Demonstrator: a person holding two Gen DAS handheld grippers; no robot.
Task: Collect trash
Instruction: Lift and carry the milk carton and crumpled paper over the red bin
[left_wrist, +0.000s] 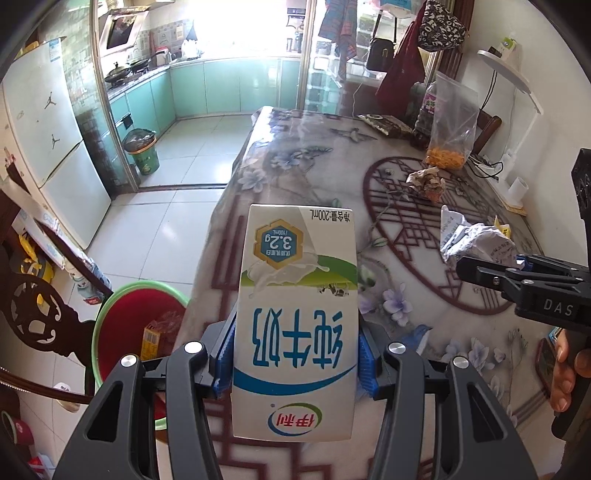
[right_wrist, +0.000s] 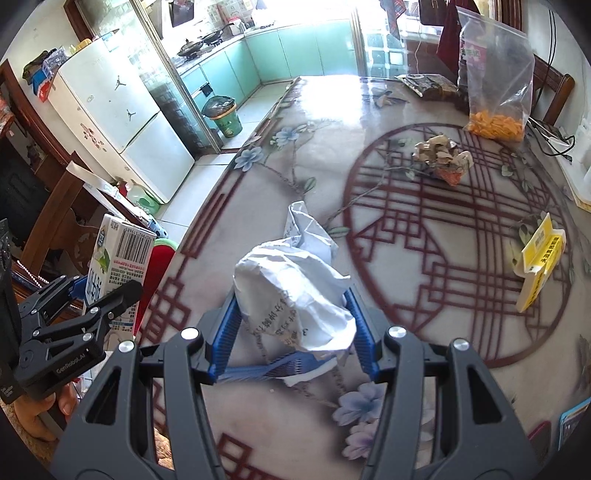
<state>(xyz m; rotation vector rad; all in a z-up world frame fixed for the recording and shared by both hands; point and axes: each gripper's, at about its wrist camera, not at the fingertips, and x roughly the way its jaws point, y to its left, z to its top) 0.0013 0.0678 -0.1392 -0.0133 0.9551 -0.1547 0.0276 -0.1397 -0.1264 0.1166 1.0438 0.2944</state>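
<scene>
Two handheld grippers work at a dining table covered in a floral cloth with a dark red lattice circle, a kitchen showing beyond it.

The left gripper holds a white milk carton, its blue ribbed pads pressed against both sides of the carton. The carton is upside down in the left wrist view, its printing inverted, and sits over the near left edge of the table. Just left of that edge and lower down stands a red bin with a green rim, holding a small orange box. In the right wrist view the same carton shows at the far left, gripped by the left gripper.

The right gripper has its blue pads closed narrowly around a crumpled white paper printed with text, resting on the table near the front. The left wrist view shows that paper at the tips of the right gripper.

Farther back on the table lies a crumpled brown paper wad. To the right lies a yellow box on its side. At the far right stands a clear plastic bag with orange pieces at its bottom.
</scene>
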